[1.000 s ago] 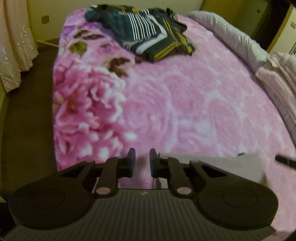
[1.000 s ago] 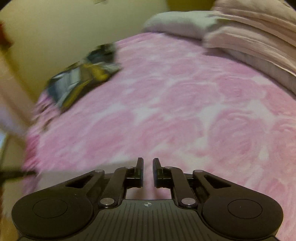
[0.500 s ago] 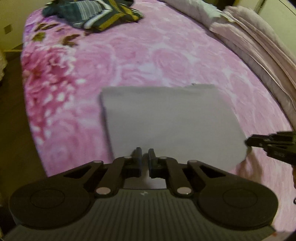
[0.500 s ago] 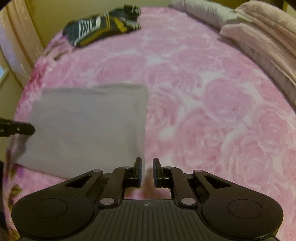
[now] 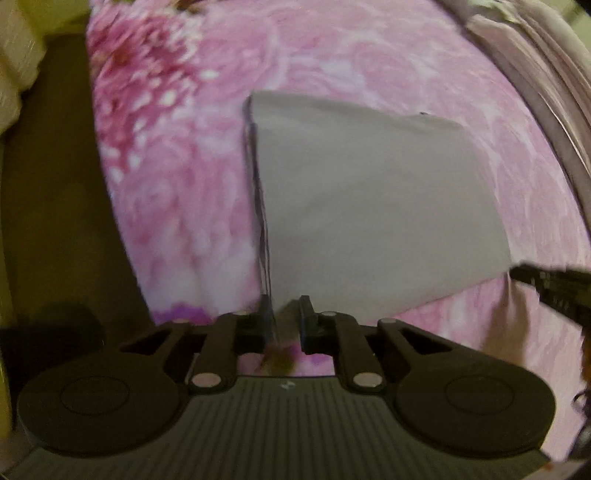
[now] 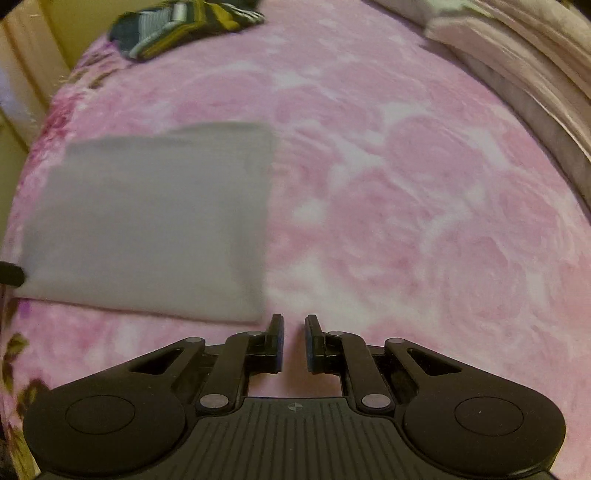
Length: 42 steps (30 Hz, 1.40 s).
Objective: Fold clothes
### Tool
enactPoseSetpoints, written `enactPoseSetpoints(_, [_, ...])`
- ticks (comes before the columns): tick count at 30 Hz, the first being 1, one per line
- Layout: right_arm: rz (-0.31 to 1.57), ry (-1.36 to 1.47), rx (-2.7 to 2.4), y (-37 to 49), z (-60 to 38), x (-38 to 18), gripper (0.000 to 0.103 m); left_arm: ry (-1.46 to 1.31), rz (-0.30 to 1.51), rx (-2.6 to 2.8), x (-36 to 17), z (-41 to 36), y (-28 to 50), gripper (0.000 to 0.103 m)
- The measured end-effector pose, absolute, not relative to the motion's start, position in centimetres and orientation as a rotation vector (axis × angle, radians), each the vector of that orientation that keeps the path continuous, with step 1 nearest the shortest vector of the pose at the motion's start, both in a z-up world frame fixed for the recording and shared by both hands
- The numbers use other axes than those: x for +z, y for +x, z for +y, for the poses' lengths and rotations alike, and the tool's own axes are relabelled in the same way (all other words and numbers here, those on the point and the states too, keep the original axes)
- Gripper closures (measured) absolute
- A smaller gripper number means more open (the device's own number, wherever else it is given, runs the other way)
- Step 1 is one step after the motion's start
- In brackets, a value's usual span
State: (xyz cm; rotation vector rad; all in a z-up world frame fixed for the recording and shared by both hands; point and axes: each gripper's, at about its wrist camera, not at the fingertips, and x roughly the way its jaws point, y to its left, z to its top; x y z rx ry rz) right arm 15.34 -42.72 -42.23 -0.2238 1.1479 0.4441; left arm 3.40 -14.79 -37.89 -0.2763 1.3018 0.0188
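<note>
A grey cloth [image 5: 369, 206], folded into a flat rectangle, lies on the pink flowered bedcover [image 5: 177, 155]. My left gripper [image 5: 286, 319] is at its near left corner. The jaws stand slightly apart, and the cloth's layered edge runs in between them. In the right wrist view the grey cloth [image 6: 155, 221] lies to the left, and my right gripper [image 6: 294, 332] hovers open just past its near right corner, with only bedcover [image 6: 406, 184] between the fingers. Each gripper shows in the other's view: the right gripper [image 5: 546, 284] and the left gripper [image 6: 11, 275].
A dark striped garment [image 6: 184, 22] lies bunched at the far end of the bed. Folded pale pink bedding [image 6: 517, 55] runs along the right side. The bed's left edge drops to a dark floor [image 5: 48, 184], with a curtain [image 5: 14, 55] beyond.
Both grippers drew back toward the near edge, leaving the grey cloth flat on the bed. The left jaws have widened since half a second ago. The right gripper moved clear of the cloth's corner.
</note>
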Motion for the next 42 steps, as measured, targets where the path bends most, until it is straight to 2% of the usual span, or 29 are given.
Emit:
enactPoseSetpoints(2, [1.188, -0.150, 0.473, 15.8, -43.3, -41.5, 0.095, -0.289, 1.322, 0.042, -37.0, -15.0, 3.8, 0.087])
enactPoseSetpoints(3, [1.211, -0.122, 0.488, 16.2, -43.3, -41.1, 0.090, -0.289, 1.320, 0.041, -36.5, -15.2, 3.9, 0.080])
enactPoseSetpoints(4, [1.222, -0.106, 0.498, 16.4, -43.3, -40.7, 0.086, -0.278, 1.325, 0.046, -36.2, -15.4, 4.0, 0.068])
enactPoseSetpoints(6, [1.219, -0.096, 0.526, 16.6, -43.1, -40.0, 0.064, -0.257, 1.356, 0.065, -35.7, -15.9, 4.5, 0.065])
enactPoseSetpoints(8, [1.202, -0.112, 0.543, 16.8, -42.7, -39.5, 0.060, -0.254, 1.384, 0.078, -35.7, -16.2, 4.8, 0.065])
enactPoseSetpoints(25, [1.184, -0.129, 0.559, 16.8, -41.9, -39.8, 0.059, -0.212, 1.391, 0.111, -35.7, -15.3, 5.5, 0.065])
enactPoseSetpoints(30, [1.163, -0.124, 0.564, 17.6, -42.2, -39.9, 0.059, -0.268, 1.301, 0.101, -35.0, -12.9, 6.5, 0.065])
enactPoseSetpoints(36, [1.128, 0.063, 0.537, 20.4, -43.5, -40.8, 0.059, -0.425, 1.206, 0.001, -36.2, -9.6, 8.7, 0.063])
enactPoseSetpoints(42, [1.171, 0.290, 0.576, 23.6, -44.1, -43.8, 0.059, -0.603, 1.161, -0.055, -39.3, -8.1, 10.5, 0.063])
